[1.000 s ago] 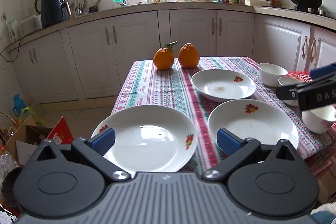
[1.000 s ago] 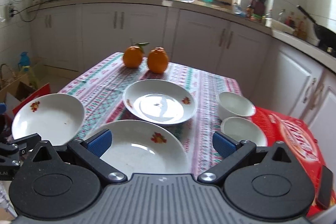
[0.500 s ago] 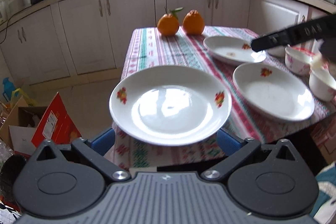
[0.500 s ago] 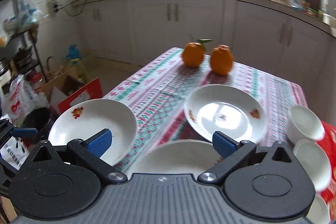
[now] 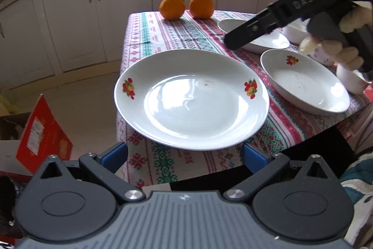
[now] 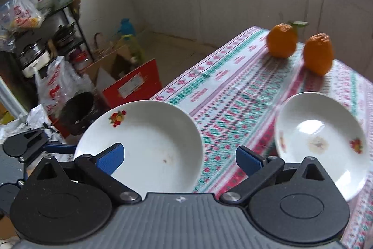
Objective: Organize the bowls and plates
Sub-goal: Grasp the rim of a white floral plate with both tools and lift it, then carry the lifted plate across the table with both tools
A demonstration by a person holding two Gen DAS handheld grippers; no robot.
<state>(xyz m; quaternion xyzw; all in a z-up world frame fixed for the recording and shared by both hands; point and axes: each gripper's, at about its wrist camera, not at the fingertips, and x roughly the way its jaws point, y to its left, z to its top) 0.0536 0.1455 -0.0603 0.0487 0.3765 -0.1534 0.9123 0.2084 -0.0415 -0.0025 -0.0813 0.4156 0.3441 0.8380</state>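
A white plate with fruit decals (image 5: 191,99) sits at the table's near left corner, overhanging the edge, just ahead of my open left gripper (image 5: 185,155). The same plate shows in the right wrist view (image 6: 144,146), partly between the fingers of my open right gripper (image 6: 179,158). The right gripper also shows in the left wrist view (image 5: 291,13), held by a hand above the table. A second plate (image 5: 303,85) lies to the right and a third plate (image 5: 268,39) behind it. White bowls (image 5: 352,81) stand at the right edge.
Two oranges (image 5: 186,6) sit at the table's far end on the patterned tablecloth (image 5: 163,39). A red and cardboard box (image 5: 35,132) stands on the floor left of the table. A shelf with pots and bags (image 6: 35,39) stands further left. Cabinets run along the back.
The right gripper has swung left over the table toward the left plate. The left gripper has drawn back and the view has tilted down; the plate now overhangs the table's edge.
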